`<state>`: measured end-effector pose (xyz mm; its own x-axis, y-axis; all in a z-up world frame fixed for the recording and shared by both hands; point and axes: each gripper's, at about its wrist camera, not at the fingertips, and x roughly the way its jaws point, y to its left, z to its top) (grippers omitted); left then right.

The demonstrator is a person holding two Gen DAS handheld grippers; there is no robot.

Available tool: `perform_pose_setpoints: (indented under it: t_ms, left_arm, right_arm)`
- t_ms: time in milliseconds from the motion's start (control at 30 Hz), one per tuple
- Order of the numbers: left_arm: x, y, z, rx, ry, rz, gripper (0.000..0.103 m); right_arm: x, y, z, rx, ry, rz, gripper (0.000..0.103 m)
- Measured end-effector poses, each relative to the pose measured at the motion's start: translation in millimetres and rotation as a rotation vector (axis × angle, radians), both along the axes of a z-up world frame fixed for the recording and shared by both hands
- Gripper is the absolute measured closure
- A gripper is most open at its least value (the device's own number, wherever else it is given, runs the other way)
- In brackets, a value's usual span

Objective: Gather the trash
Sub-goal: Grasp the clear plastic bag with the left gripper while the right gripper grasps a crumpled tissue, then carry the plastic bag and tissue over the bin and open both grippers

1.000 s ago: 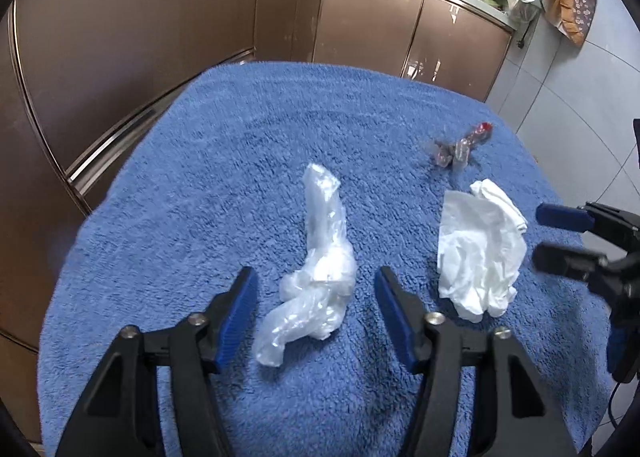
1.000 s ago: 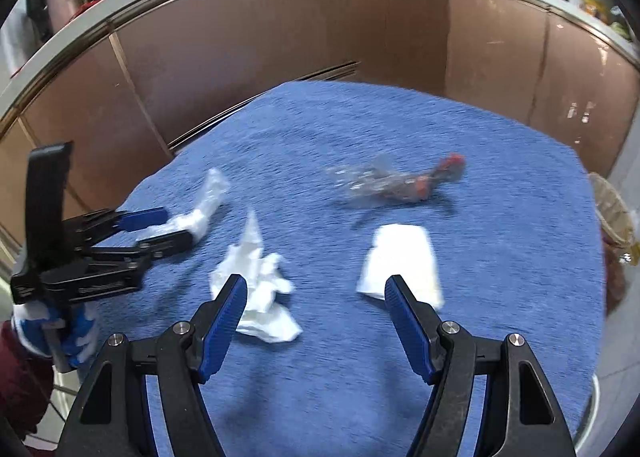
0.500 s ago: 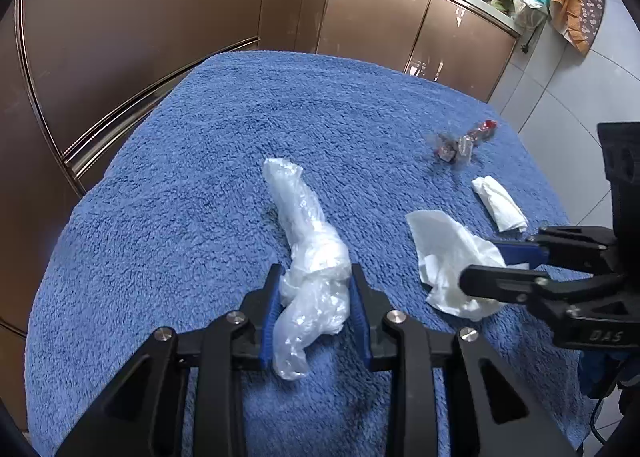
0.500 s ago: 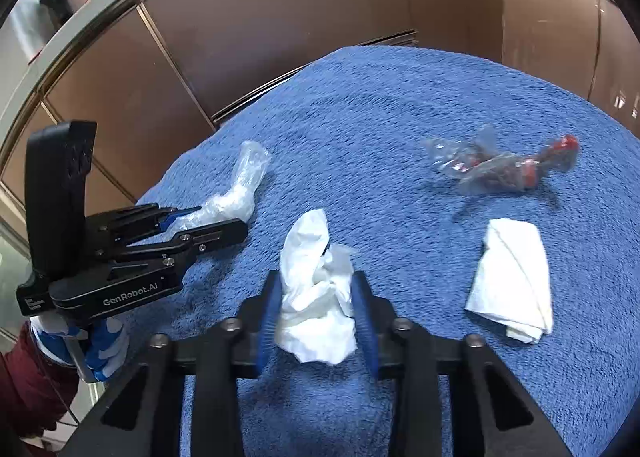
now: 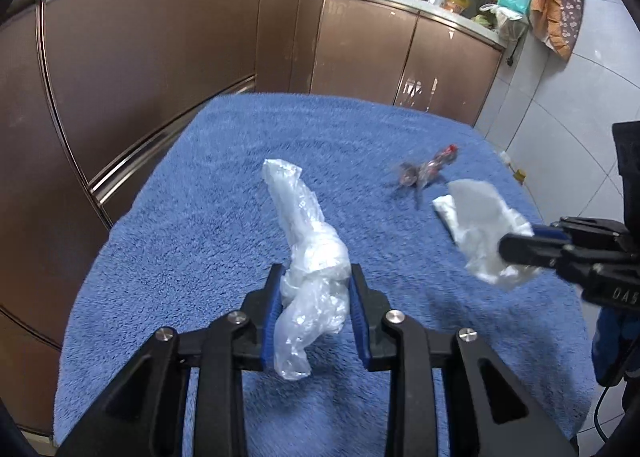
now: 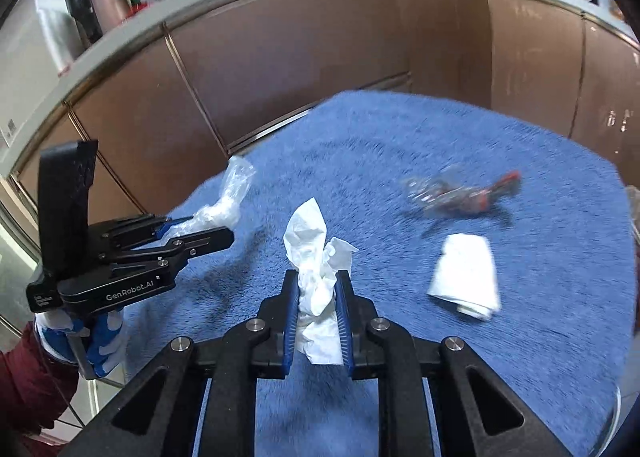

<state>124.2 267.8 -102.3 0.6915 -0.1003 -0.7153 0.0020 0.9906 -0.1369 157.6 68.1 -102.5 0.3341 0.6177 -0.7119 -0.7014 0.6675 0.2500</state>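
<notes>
Left gripper (image 5: pixel 316 305) pinches plastic bag (image 5: pixel 308 257) | right gripper (image 6: pixel 318 311) closing, clamps crumpled tissue (image 6: pixel 318 269) | folded napkin (image 6: pixel 466 277) on blue towel (image 6: pixel 400 137)

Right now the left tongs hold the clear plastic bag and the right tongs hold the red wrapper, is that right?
Not quite. The left tongs do hold the clear plastic bag, but the right tongs, whose jaws are closing, grip a crumpled white tissue. The red wrapper lies on the blue towel, as the right wrist view shows.
</notes>
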Motion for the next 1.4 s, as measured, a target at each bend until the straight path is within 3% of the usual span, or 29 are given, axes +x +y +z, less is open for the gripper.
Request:
perform_pose_setpoints:
  t_ms: [300,600,733,1000,1133,1400]
  left_arm:
    - [-12,-58,41,0.025,-0.064,-0.106,0.074]
    - [10,-184,59,0.019,-0.065,-0.37,0.074]
    - [27,-256,55,0.017,-0.036,-0.501,0.074]
    - [76,-393,25,-0.001,0.089,-0.688,0.074]
    - [102,-445,-1,-0.008,0.168,-0.726,0.074]
    - [139,-507,-57,-0.052,0.308,-0.718,0.069]
  right_arm:
    - [-33,-91,46,0.076,-0.106,-0.168,0.086]
    - [-48,-242,65,0.102,-0.184,-0.503,0.086]
    - [-49,-291,51,0.082,-0.176,-0.643,0.086]
    - [-34,-366,-9,0.014,-0.08,-0.856,0.085]
    - [-25,-394,-38,-0.029,-0.03,-0.924,0.084]
    - [-1,-436,-92,-0.083,0.071,-1.011,0.078]
